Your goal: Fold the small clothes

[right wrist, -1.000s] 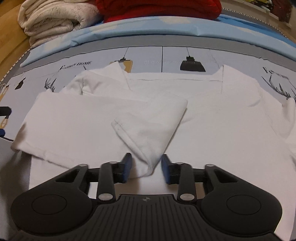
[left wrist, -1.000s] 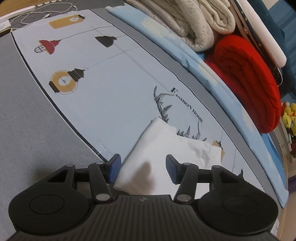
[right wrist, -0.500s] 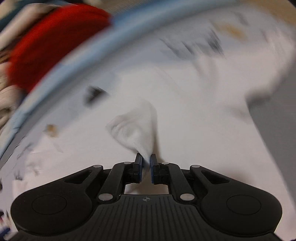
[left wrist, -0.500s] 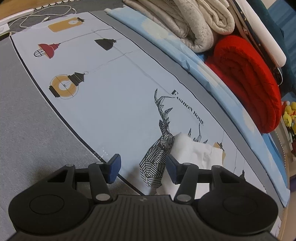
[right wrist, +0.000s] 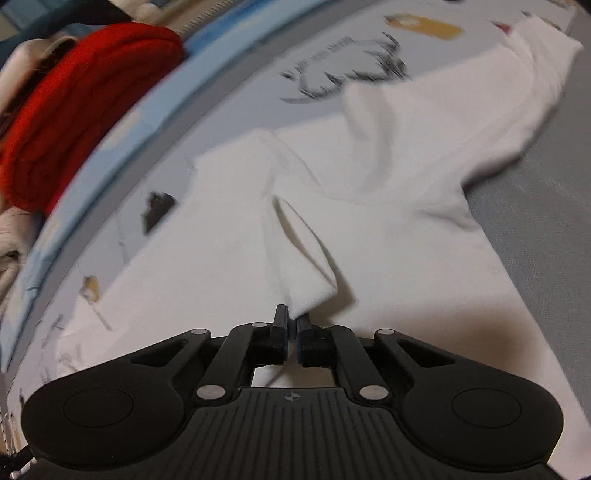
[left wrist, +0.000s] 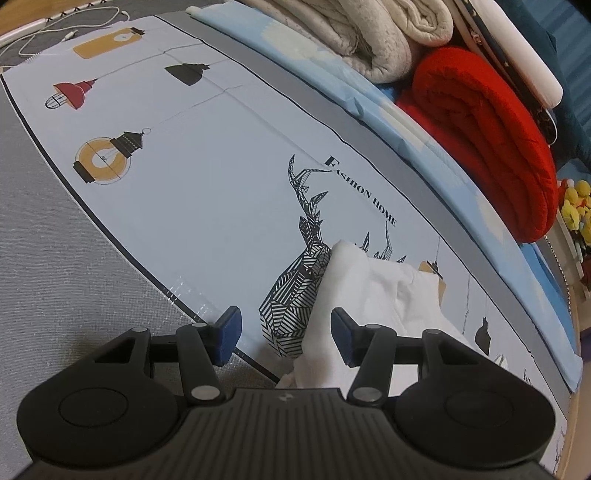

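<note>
A small white T-shirt (right wrist: 388, 155) lies spread on a pale blue printed sheet (left wrist: 207, 155). My right gripper (right wrist: 292, 318) is shut on a folded sleeve (right wrist: 301, 266) of the shirt, which rises in a peak from between the pads. In the left wrist view only an edge of the white T-shirt (left wrist: 354, 288) shows, partly lying between the jaws near the right finger. My left gripper (left wrist: 284, 326) stands open above the sheet's deer print, its pads apart from the cloth.
A rolled red blanket (left wrist: 487, 133) and a cream blanket (left wrist: 373, 33) are stacked at the back on a light blue cloth (left wrist: 388, 110). Grey fabric (left wrist: 55, 266) borders the sheet. A white cable (left wrist: 55, 33) lies far left. Yellow toys (left wrist: 576, 210) sit at the right edge.
My right gripper closed on the shirt sleeve, rolled and pulled it sideways. The shirt edge slid out from between the left gripper's open jaws, uncovering the deer print.
</note>
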A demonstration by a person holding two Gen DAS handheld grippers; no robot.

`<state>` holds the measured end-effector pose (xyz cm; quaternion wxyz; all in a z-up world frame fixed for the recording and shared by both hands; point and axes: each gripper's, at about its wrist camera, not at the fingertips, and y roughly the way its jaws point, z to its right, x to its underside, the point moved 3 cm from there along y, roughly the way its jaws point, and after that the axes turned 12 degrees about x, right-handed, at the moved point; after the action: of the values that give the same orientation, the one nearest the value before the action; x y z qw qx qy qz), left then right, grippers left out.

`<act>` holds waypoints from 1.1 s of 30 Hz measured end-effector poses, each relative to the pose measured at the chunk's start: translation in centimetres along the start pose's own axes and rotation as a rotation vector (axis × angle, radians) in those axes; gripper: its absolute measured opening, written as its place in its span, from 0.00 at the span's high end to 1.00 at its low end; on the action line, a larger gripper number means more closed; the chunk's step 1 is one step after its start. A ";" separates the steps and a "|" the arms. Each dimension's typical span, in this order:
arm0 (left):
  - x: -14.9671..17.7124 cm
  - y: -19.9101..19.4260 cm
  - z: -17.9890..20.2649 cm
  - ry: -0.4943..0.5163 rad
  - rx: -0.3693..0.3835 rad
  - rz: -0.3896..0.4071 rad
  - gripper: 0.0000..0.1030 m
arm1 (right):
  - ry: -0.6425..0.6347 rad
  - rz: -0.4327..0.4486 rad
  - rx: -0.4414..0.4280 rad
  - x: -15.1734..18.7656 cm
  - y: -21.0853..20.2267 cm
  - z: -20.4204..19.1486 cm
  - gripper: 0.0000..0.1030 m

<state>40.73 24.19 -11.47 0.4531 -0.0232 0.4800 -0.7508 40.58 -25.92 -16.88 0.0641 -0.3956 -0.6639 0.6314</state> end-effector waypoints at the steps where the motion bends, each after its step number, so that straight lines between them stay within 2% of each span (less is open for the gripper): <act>1: -0.1 0.0 0.0 -0.001 -0.001 0.002 0.43 | -0.005 0.035 -0.037 -0.3 -0.7 -0.2 0.97; 3: -0.2 0.0 0.0 0.000 -0.002 0.005 0.43 | -0.031 0.152 -0.141 -0.9 -3.5 -1.3 0.97; 5: -0.1 0.0 0.2 0.006 0.001 0.003 0.43 | -0.056 0.320 -0.213 -1.4 -6.6 -1.9 0.97; 6: -0.1 0.1 0.3 0.011 0.002 0.000 0.43 | -0.053 0.409 -0.226 -1.6 -8.0 -1.7 0.97; 8: 0.1 0.2 0.5 0.021 0.006 -0.007 0.43 | -0.021 0.467 -0.178 -2.1 -8.6 -0.9 0.97; 10: 0.3 0.3 0.7 0.031 0.009 -0.015 0.43 | 0.013 0.395 -0.056 -2.7 -6.6 0.2 0.97; 12: 0.5 0.6 0.9 0.040 0.014 -0.030 0.43 | 0.059 0.262 0.009 -2.9 -3.8 1.7 0.97; 14: 0.9 1.1 1.3 0.060 0.029 -0.064 0.43 | 0.069 0.212 0.042 -2.6 -2.7 2.5 0.97; 16: 1.6 1.8 1.7 0.085 0.049 -0.110 0.42 | 0.038 0.246 0.022 -2.6 -3.1 2.0 0.97; 19: 2.9 3.0 2.2 0.128 0.079 -0.190 0.41 | 0.000 0.338 -0.058 -3.1 -5.1 1.3 0.97; 22: 4.2 4.0 1.8 0.197 0.018 -0.250 0.44 | -0.007 0.395 -0.110 -3.7 -6.0 1.2 0.97; 23: 4.6 4.2 1.6 0.227 -0.018 -0.265 0.56 | -0.012 0.381 -0.087 -3.9 -5.7 1.3 0.97; 24: 4.7 4.3 1.2 0.241 -0.043 -0.275 0.65 | -0.023 0.339 -0.022 -4.2 -4.8 1.6 0.95; 25: 4.7 4.3 0.7 0.234 -0.055 -0.281 0.74 | -0.041 0.276 0.076 -4.4 -3.6 1.9 0.82; 26: 4.5 4.1 0.3 0.221 -0.057 -0.280 0.75 | -0.052 0.215 0.187 -4.3 -2.3 2.6 0.75; 27: 4.4 3.9 0.2 0.219 -0.066 -0.273 0.77 | -0.031 0.163 0.290 -4.1 -1.2 3.8 0.75; 28: 4.2 3.7 0.2 0.224 -0.074 -0.263 0.79 | 0.011 0.145 0.326 -4.1 -0.8 4.7 0.75; 30: 4.0 3.3 0.4 0.223 -0.089 -0.244 0.79 | 0.050 0.166 0.316 -4.3 -1.1 5.3 0.75; 33: 3.2 2.4 0.9 0.208 -0.111 -0.174 0.79 | 0.008 0.303 0.192 -5.1 -3.3 3.7 0.75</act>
<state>40.85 21.00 -14.10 0.3319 -0.0119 0.5614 -0.7580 40.39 -31.57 -12.53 0.0085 -0.4856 -0.5331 0.6928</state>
